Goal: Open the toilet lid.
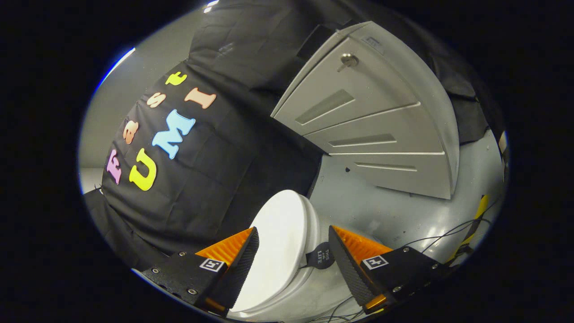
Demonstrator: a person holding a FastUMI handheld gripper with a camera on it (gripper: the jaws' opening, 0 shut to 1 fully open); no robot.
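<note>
Hand-held gripper [293, 249]: fingers spread wide, pinching nothing.
Toilet lid [280, 242]: white, closed, lying between the two fingers and reaching just beyond their tips.
Round tag [321, 256]: dark, at the lid's edge, beside one finger.
Cabinet [381, 130]: grey, drawer-fronted, well beyond the fingers.
Floor [381, 211]: grey, with cables [448, 235].

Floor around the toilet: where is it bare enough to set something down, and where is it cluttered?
Bare grey floor lies between the toilet lid and the grey drawer cabinet. Beyond one finger, cables crowd the floor near a yellow strip. On the lid's other side the black cloth wall hangs close. The gripper is open, the lid between its fingers, untouched.
</note>
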